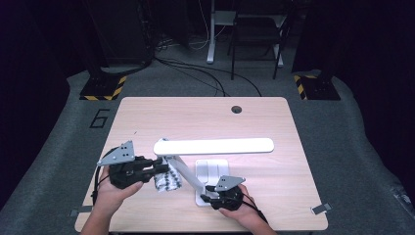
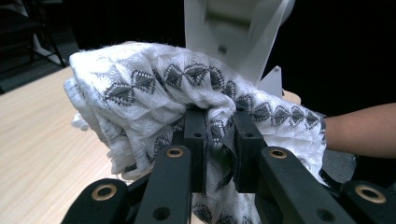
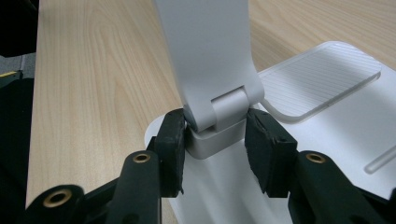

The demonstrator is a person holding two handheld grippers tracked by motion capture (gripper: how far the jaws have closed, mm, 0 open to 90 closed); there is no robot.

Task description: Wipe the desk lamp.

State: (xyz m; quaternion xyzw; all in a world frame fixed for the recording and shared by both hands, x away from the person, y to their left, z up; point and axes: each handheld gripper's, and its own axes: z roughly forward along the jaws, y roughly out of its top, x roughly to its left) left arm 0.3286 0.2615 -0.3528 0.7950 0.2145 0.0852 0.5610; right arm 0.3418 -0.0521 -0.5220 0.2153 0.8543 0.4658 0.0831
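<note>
A white desk lamp stands on the wooden table (image 1: pixel 147 117), its long head (image 1: pixel 213 146) level above its flat base (image 1: pixel 215 166). My left gripper (image 1: pixel 164 167) is shut on a white cloth with grey diamond patterns (image 1: pixel 167 180), which is held against the lamp's slanted arm (image 1: pixel 183 171). In the left gripper view the cloth (image 2: pixel 154 88) bunches over the left gripper (image 2: pixel 217 123), with the lamp arm (image 2: pixel 233 32) behind it. My right gripper (image 1: pixel 208 198) is at the base's near end. Its pads (image 3: pixel 170 140) clamp the arm's bottom hinge (image 3: pixel 219 109), so the right gripper (image 3: pixel 215 135) is shut on it.
A ribbed clear panel (image 3: pixel 322 77) lies on the lamp base. A round cable hole (image 1: pixel 237 109) sits near the table's far edge. The other forearm (image 2: pixel 359 130) shows at the right of the left gripper view. Stands and cables are on the floor beyond the table.
</note>
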